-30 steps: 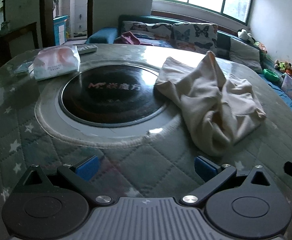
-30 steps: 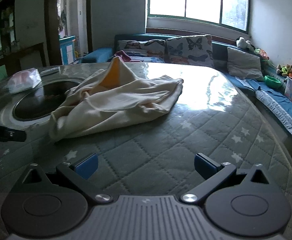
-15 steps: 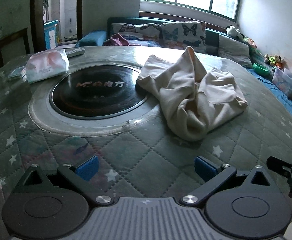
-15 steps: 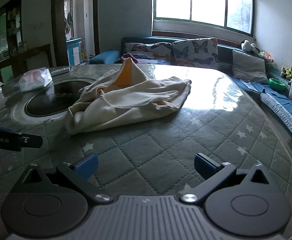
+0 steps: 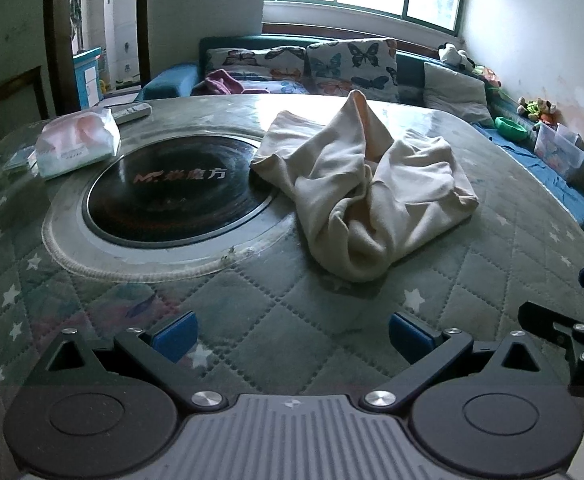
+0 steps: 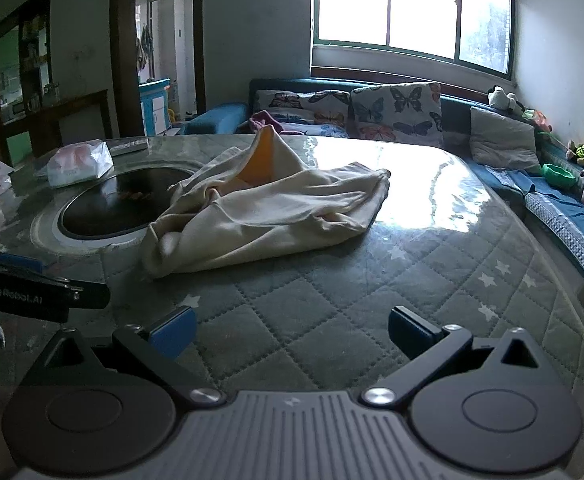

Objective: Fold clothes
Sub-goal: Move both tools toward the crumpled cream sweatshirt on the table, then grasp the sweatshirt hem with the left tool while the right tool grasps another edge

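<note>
A cream garment [image 5: 366, 188] lies crumpled in a heap on the quilted table cover [image 5: 276, 320], with one fold sticking up and showing an orange lining [image 6: 262, 158]. The same garment [image 6: 268, 216] sits left of centre in the right wrist view. My left gripper [image 5: 292, 334] is open over the near part of the table, well short of the cloth, with nothing between its blue pads. My right gripper [image 6: 290, 332] is also open and empty, near the front edge. The other gripper's black body shows at each view's side edge.
A round black cooktop [image 5: 176, 192] is set into the table left of the garment. A pack of tissues [image 5: 78, 144] and a remote [image 5: 134, 112] lie at the far left. A sofa with butterfly cushions [image 5: 352, 64] stands behind the table.
Both grippers have pulled back from the garment toward the table's near edge and lifted, so the cloth looks smaller and farther. The garment itself has not moved. Both stay open.
</note>
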The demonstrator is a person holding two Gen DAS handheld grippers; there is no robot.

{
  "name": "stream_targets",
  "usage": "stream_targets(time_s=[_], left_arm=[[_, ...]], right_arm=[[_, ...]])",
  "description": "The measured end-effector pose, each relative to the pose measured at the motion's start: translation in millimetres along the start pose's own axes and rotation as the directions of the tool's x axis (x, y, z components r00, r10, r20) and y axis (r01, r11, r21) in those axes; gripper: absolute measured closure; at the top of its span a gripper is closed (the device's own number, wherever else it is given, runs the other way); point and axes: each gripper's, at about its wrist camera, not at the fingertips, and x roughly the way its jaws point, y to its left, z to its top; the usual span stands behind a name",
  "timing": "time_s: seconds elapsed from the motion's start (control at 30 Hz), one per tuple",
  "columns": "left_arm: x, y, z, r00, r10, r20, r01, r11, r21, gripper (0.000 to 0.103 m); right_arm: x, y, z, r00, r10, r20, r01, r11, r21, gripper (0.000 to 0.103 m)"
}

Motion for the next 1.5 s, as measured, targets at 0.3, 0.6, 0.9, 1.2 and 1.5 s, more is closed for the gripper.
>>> stream_targets(time_s=[0.3, 0.6, 0.9, 1.2, 1.5], left_arm=[[8.9, -8.7, 9.4, 1.0, 0.002, -0.007, -0.002, 0.999, 0.035, 0.0], [19.4, -14.1, 19.4, 1.0, -0.003, -0.01, 0.004, 0.998, 0.062, 0.0], [32.4, -11.9, 38.5, 1.0, -0.012, 0.002, 0.012, 0.997, 0.082, 0.0], [49.2, -13.8, 69.4, 0.999, -0.033, 0.026, 0.029, 0.994, 0.109, 0.006], [70.3, -26.5, 117.4, 0.995, -0.078, 0.059, 0.069, 0.987, 0.144, 0.021]], right_arm=[[11.3, -3.3, 8.5, 1.0, 0.013, -0.007, -0.013, 1.0, 0.003, 0.001], [22.9, -5.6, 21.5, 1.0, 0.017, -0.016, -0.018, 1.0, -0.009, 0.004], [40.7, -6.7, 35.1, 0.999, 0.031, -0.042, -0.032, 0.999, -0.019, 0.008], [65.5, -10.4, 54.9, 0.997, 0.044, -0.063, -0.047, 0.998, -0.039, 0.016], [92.7, -32.5, 80.9, 0.994, 0.066, -0.082, -0.066, 0.998, 0.001, 0.032]])
